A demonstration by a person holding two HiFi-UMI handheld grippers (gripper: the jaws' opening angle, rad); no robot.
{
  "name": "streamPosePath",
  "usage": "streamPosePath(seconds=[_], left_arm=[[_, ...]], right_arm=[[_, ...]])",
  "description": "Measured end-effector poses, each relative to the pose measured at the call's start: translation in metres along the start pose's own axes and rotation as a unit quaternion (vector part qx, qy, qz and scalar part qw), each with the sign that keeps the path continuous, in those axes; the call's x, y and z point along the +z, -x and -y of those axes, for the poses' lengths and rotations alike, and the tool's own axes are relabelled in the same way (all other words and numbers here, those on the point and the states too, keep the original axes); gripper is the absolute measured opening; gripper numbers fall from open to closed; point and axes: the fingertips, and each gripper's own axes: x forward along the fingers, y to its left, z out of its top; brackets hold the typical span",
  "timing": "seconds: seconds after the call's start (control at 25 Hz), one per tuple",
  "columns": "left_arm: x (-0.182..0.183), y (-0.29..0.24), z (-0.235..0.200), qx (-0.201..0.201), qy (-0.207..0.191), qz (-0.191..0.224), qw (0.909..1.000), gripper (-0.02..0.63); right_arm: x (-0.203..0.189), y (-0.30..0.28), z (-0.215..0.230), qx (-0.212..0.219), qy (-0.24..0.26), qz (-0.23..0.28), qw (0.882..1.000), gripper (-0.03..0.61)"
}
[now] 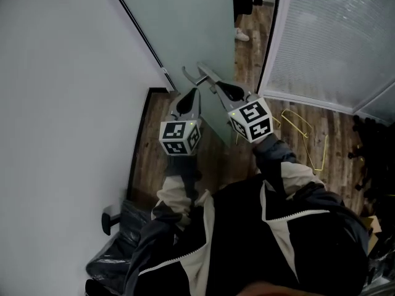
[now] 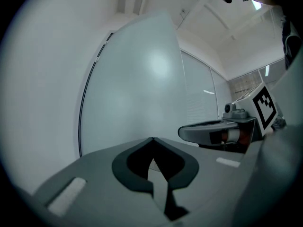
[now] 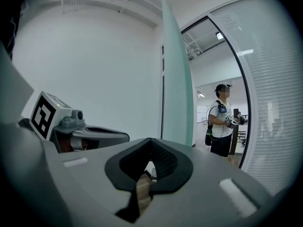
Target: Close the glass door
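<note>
The frosted glass door (image 1: 185, 23) stands ajar, swung in towards the white wall. In the left gripper view its pale face (image 2: 142, 79) fills the space ahead. The right gripper view shows its green edge (image 3: 177, 79) just ahead. My left gripper (image 1: 194, 92) is shut and empty, pointing level at the door's face. My right gripper (image 1: 202, 68) is also shut and empty, and it reaches beside the left one to the door near its free edge. I cannot tell whether either gripper touches the glass. Each gripper shows in the other's view, the right gripper (image 2: 213, 132) and the left gripper (image 3: 94, 134).
A person (image 3: 222, 122) stands in the corridor beyond the doorway. A white wall (image 1: 62, 103) runs along the left. A frosted partition with blinds (image 1: 327, 42) is on the right. A yellow wire frame (image 1: 302, 128) lies on the wood floor, and a black bag (image 1: 117, 251) sits low left.
</note>
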Motion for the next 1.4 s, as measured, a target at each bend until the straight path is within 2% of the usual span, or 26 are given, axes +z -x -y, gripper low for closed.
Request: streamPosePath(seconds=[0.08,0.16,0.24,0.32,0.48,0.6,0.68,0.84,0.92,1.0,1.12,1.28,1.4], left_arm=[[-0.003,-0.001,0.000,-0.010,0.004,0.001,0.9999,0.012],[-0.006,0.001,-0.001,-0.015,0.008,0.001,0.9999,0.012],[-0.005,0.003,-0.003,-0.017,0.011,0.003,0.9998,0.012],[0.000,0.002,-0.007,-0.017,0.013,0.008,0.9998,0.012],[0.008,0.000,-0.015,-0.013,0.014,0.014,0.9997,0.012],[0.004,0.010,-0.024,-0.003,0.019,0.010,0.9998,0.012],[0.000,0.014,-0.029,0.002,0.022,0.007,0.9997,0.012],[-0.003,0.016,-0.033,0.007,0.024,0.007,0.9997,0.011],[-0.004,0.019,-0.033,0.008,0.024,0.007,0.9997,0.012],[-0.004,0.018,-0.035,0.007,0.024,0.007,0.9997,0.012],[-0.003,0.014,-0.041,0.004,0.022,0.008,0.9997,0.012],[-0.009,0.019,-0.043,0.006,0.024,0.005,0.9997,0.012],[-0.008,0.020,-0.040,0.007,0.025,0.005,0.9997,0.012]], right_arm=[[-0.001,-0.001,-0.002,-0.009,0.021,-0.008,1.000,0.003],[-0.003,-0.002,-0.010,-0.013,0.077,-0.027,0.997,0.003],[-0.004,-0.005,-0.019,-0.018,0.160,-0.055,0.985,0.003],[-0.002,-0.012,-0.022,-0.026,0.238,-0.079,0.968,0.003],[-0.004,-0.036,-0.022,-0.034,0.372,-0.130,0.918,0.017],[-0.030,-0.057,-0.036,-0.009,0.455,-0.186,0.871,0.091],[-0.051,-0.069,-0.035,0.001,0.495,-0.219,0.841,0.149],[-0.082,-0.091,-0.014,-0.010,0.565,-0.274,0.778,0.258],[-0.092,-0.101,-0.009,-0.011,0.588,-0.296,0.753,0.291],[-0.100,-0.111,-0.005,-0.010,0.598,-0.319,0.735,0.288],[-0.105,-0.124,0.003,-0.015,0.600,-0.346,0.721,0.244],[-0.105,-0.126,0.005,-0.025,0.596,-0.347,0.724,0.107],[-0.105,-0.124,0.011,-0.027,0.601,-0.346,0.720,0.115]])
